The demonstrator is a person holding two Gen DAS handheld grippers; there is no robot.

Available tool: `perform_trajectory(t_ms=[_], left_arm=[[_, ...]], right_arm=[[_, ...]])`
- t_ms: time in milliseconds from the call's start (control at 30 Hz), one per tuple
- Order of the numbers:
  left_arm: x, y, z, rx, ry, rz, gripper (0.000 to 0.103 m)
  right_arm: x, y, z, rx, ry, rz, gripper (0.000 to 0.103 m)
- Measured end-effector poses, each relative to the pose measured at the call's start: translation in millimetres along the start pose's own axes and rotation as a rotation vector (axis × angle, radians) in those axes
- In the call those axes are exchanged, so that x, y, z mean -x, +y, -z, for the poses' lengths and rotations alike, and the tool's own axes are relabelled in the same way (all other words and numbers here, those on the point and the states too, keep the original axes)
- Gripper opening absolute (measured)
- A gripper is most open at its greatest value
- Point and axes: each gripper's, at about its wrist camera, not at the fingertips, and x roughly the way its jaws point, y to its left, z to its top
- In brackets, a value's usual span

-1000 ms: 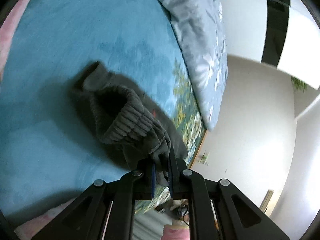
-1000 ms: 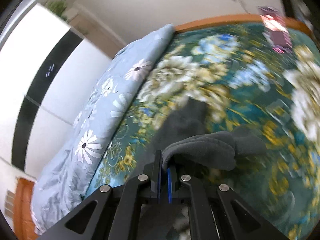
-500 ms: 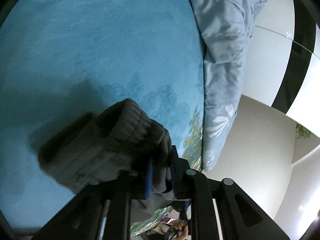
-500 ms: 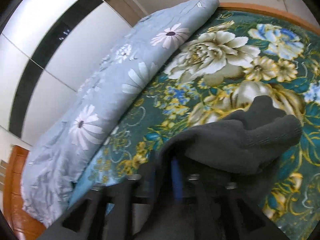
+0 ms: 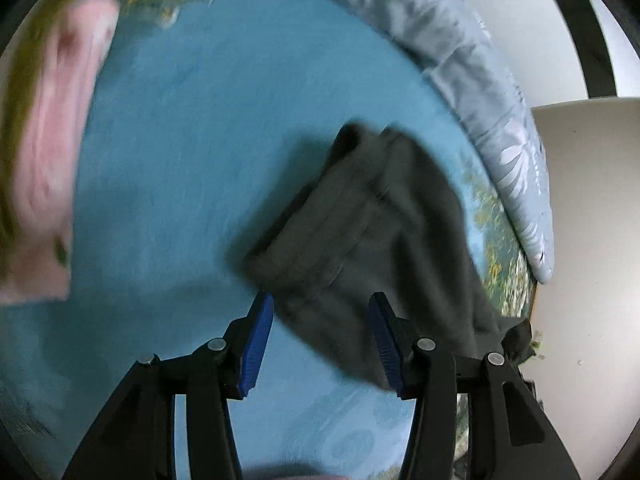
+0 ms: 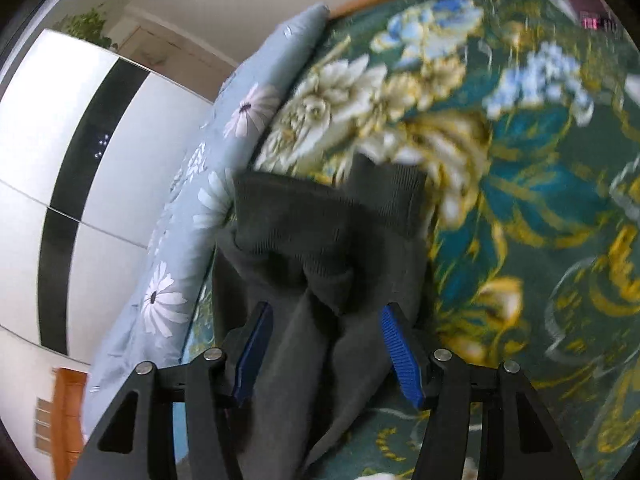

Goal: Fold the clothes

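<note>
A dark grey ribbed garment (image 5: 372, 220) lies folded on the blue bed cover (image 5: 180, 140), blurred by motion. My left gripper (image 5: 322, 340) stands open over its near edge, blue pads apart, holding nothing. In the right wrist view the same grey garment (image 6: 320, 232) lies bunched on the floral green cover (image 6: 520, 220), its ribbed hem folded over. My right gripper (image 6: 328, 344) is open, with loose cloth lying between its spread fingers.
A folded pink cloth (image 5: 52, 140) lies at the left of the blue cover. A pale blue flowered duvet (image 5: 480, 80) is rolled along the bed's far side, seen again as the duvet (image 6: 192, 208) beside a white and black wardrobe (image 6: 80, 140).
Both grippers were shut on the grey garment and have now let go and stand open. The garment has dropped onto the bed in a folded heap.
</note>
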Motion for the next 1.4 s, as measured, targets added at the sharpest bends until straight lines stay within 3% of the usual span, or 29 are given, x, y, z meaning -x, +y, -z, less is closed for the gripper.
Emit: perform_trajectory(t_ms=[167,200,233,367,400,567,733,800,900,967,1033,1133,1267,1333,1367,1400], left_arm=[[-20,18,5,0.06,0.04,0.006,0.051],[-23,19,6,0.06,0.042,0.002,0.052],[-25,20,6,0.062,0.044,0.002,0.052],[-31,22,2,0.077,0.05,0.024,0.052],[-32,22,1,0.08,0.052,0.029,0.052],[-30,25,-4,0.081,0.045,0.049,0.053],[-35,32,-5,0.099,0.048,0.058,0.057],[-36,35,-6,0.113,0.052,0.097,0.059],[-33,35,-7,0.087,0.007,0.079,0.065],[-34,36,-7,0.072,-0.01,0.056,0.067],[-41,39,-6,0.075,0.012,0.082,0.067],[-51,48,-4,0.131,0.019,0.128,0.068],[-55,54,-5,0.158,-0.016,0.159,0.069],[-56,55,-4,0.163,-0.046,0.174,0.069],[-56,55,-4,0.169,-0.057,0.18,0.067],[-55,54,-6,0.169,-0.071,0.185,0.059]], right_arm=[[-15,4,-13,-0.021,-0.062,0.062,0.059],[-20,2,-17,-0.027,-0.058,0.07,0.053],[-24,2,-19,-0.027,-0.05,0.071,0.04],[-41,6,-26,-0.012,-0.028,0.087,0.022],[-41,7,-29,-0.018,-0.025,0.086,0.011],[-2,25,-54,0.07,-0.132,0.014,0.009],[-30,-19,-68,-0.012,0.017,0.183,0.009],[-29,-20,-66,0.006,-0.006,0.159,0.013],[-24,-20,-63,0.017,-0.013,0.149,0.017],[-17,-20,-58,0.047,-0.028,0.172,0.03],[-20,-29,-52,0.032,-0.013,0.193,0.052],[-28,-46,-43,-0.062,0.022,0.162,0.054],[-21,-46,-38,-0.131,0.001,0.088,0.051],[-15,-41,-37,-0.142,-0.011,0.064,0.03],[-12,-39,-36,-0.148,-0.016,0.052,0.027],[-9,-37,-35,-0.154,-0.022,0.039,0.02]])
